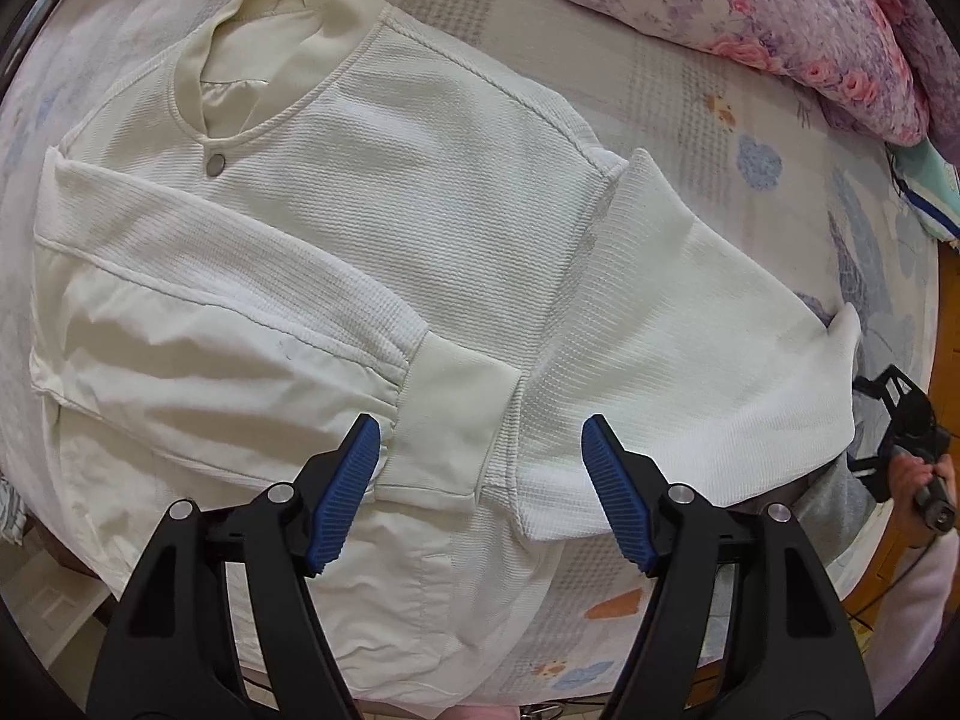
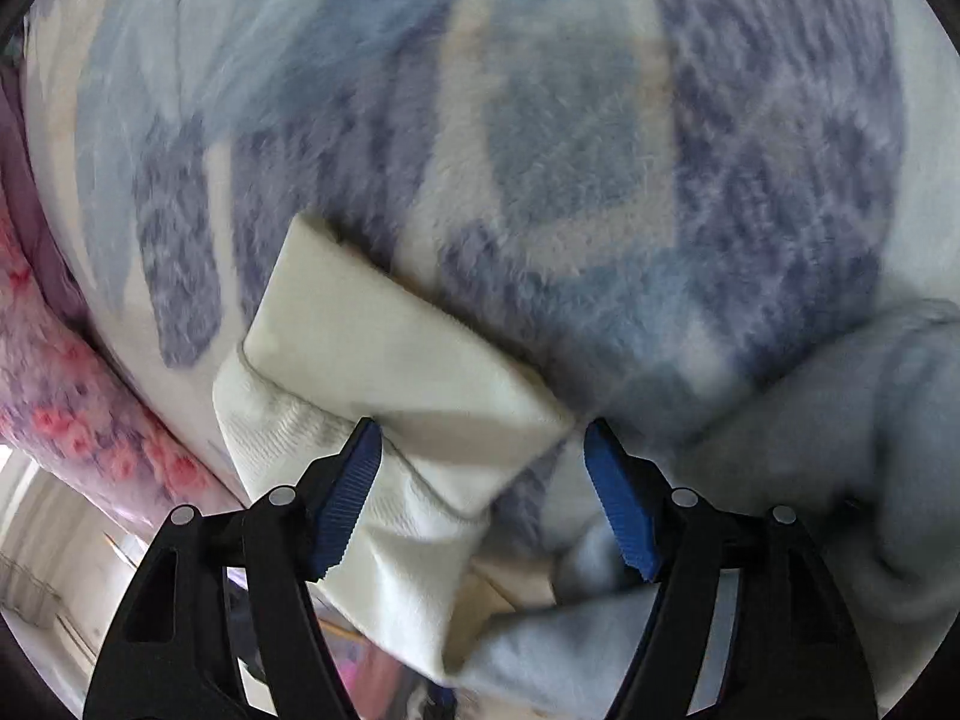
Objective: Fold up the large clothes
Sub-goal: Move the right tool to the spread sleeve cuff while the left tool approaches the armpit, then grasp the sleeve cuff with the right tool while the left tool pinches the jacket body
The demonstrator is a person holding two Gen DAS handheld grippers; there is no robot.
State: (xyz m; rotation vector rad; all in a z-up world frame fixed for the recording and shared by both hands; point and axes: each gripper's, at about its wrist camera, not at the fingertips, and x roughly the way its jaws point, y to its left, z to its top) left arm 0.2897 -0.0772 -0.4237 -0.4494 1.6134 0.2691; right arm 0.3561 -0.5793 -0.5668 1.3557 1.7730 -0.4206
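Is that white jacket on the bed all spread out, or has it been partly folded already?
Partly folded. One sleeve lies across the white jacket, its cuff on the front; the other sleeve still stretches outward.

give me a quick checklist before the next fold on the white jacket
1. Left tongs open, nothing clamped: ok.
2. Right tongs open; plain cream sleeve cuff lies between the pads, unclamped: ok.
3. White textured knit jacket lies flat, front up, on the patterned fleece blanket: ok.
4. One sleeve folded across the body, its cuff near the hem: ok.
5. Other sleeve folded in: not ok, it juts outward.
6. Metal snap fastened: cannot tell.
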